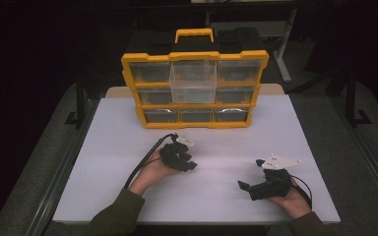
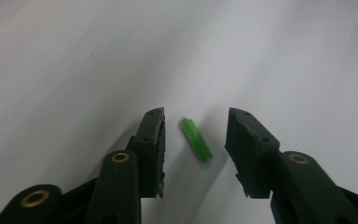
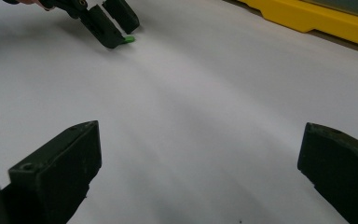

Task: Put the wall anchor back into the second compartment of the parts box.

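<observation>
Green plug, small and ribbed, lying flat on white worktop, between the jaws of left hand-held gripper. Jaws standing apart on either side of plug, neither pad touching it; a gap showing on both sides, narrower toward the left jaw in the left gripper view. Plug lying at a slant across the gap, one end pointing toward the camera. Seen from the right gripper view, the same plug peeking out at the tip of left hand-held gripper, low on the worktop, jaw tips down at the surface.

Left hand-held gripper in the high view sitting left of centre on the worktop, held in left hand, cable trailing back along the sleeve. Right hand-held gripper with jaws wide open, nothing between them but bare worktop; in the high view resting near the front right corner in right hand, well apart from the left one.

Yellow organiser with clear drawers standing at the far edge of the worktop, one middle drawer pulled out toward the person.
</observation>
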Available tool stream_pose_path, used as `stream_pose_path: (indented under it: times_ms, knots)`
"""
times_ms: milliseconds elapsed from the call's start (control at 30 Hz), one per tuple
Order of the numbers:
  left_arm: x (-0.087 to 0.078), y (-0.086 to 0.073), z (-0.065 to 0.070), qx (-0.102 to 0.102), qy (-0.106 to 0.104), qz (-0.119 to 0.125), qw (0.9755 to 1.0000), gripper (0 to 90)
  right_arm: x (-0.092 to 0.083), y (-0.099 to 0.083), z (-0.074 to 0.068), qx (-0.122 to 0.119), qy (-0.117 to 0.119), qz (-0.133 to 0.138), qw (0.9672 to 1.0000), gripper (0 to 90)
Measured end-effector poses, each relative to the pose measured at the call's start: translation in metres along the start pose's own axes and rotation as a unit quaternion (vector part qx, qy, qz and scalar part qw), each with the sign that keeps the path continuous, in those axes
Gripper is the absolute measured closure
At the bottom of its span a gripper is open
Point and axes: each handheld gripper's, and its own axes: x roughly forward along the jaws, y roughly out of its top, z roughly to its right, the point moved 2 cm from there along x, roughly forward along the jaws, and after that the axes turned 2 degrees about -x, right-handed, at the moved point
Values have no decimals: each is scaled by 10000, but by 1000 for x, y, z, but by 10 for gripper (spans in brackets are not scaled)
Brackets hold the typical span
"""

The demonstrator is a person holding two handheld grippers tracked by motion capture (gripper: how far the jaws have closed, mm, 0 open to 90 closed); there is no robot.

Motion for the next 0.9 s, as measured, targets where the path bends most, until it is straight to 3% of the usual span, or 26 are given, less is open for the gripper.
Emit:
stream_pose_path:
  times_ms: [133,500,900]
  knots:
    - [0,0,0,107,72,-58,9999,654,0,0,0,-3,4,-4,10000,0]
    - [0,0,-2,141,232,-76,9996,762,0,0,0,-11,5,4,10000,0]
    - [0,-1,-5,69,200,-19,9998,842,0,0,0,7,6,10,10000,0]
